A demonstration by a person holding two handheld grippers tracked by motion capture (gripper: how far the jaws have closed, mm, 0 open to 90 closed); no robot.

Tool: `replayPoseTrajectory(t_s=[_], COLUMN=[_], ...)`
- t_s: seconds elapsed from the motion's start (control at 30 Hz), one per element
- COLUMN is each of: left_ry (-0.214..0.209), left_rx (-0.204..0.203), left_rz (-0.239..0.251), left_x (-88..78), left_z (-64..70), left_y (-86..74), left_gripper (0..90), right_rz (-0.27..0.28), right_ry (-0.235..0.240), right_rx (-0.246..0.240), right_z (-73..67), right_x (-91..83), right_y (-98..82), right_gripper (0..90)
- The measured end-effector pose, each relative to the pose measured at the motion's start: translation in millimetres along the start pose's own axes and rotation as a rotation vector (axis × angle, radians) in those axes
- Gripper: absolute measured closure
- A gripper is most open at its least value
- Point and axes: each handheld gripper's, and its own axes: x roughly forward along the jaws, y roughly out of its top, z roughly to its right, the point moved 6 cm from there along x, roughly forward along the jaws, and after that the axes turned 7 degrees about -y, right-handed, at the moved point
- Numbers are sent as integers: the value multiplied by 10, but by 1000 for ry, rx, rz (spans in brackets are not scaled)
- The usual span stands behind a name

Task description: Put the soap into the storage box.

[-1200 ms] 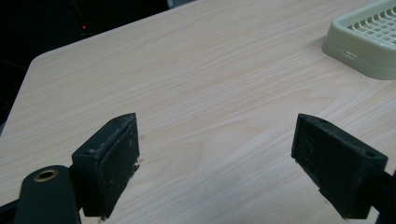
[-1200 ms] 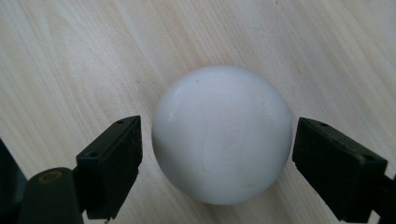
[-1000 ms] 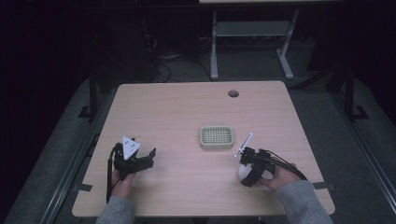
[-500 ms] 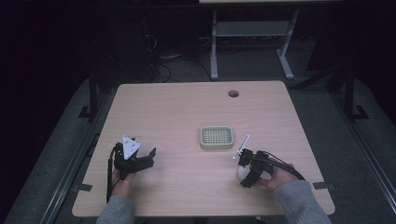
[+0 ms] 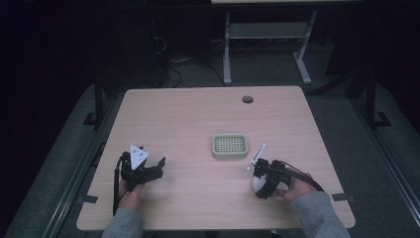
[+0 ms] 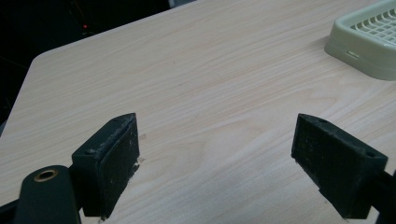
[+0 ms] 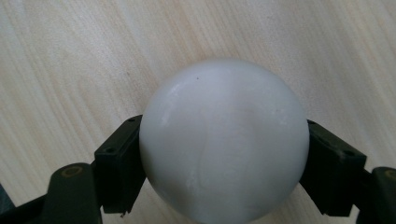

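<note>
The left gripper lies low over the table near its front left edge, held in the person's left hand. Its jaws stand wide apart with nothing between them; in the left gripper view only bare wood shows in the gap. Ahead of it and off to its right sits the tray, a pale green slatted dish, well apart from the jaws. In the high view the tray lies between the two grippers, a little farther back on the table than either.

The right gripper is near the front right edge, in the person's right hand. Its jaws are closed partway on the ball, a white sphere, with one pad against each side of it. The ball is at table level, just in front of the tray and to its right, not touching it. Whether it rests on the wood or is lifted clear I cannot tell.
</note>
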Motion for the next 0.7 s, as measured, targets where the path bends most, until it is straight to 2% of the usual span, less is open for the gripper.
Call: replayPoseTrajectory(t_s=[0.13, 0.3, 0.7], left_ry=[0, -1, 1], left_rx=[-4, 7, 2], left_rz=[2, 1, -1], left_x=[-5, -1, -5], left_z=[-1, 13, 8], left_y=[3, 6, 8], left_gripper=[148, 148, 148], right_rz=[13, 28, 55], right_ry=[17, 20, 23], right_rx=[1, -2, -8], right_z=[1, 31, 113], right_x=[-30, -94, -208], right_y=[8, 36, 161], right_gripper=[235, 235, 235])
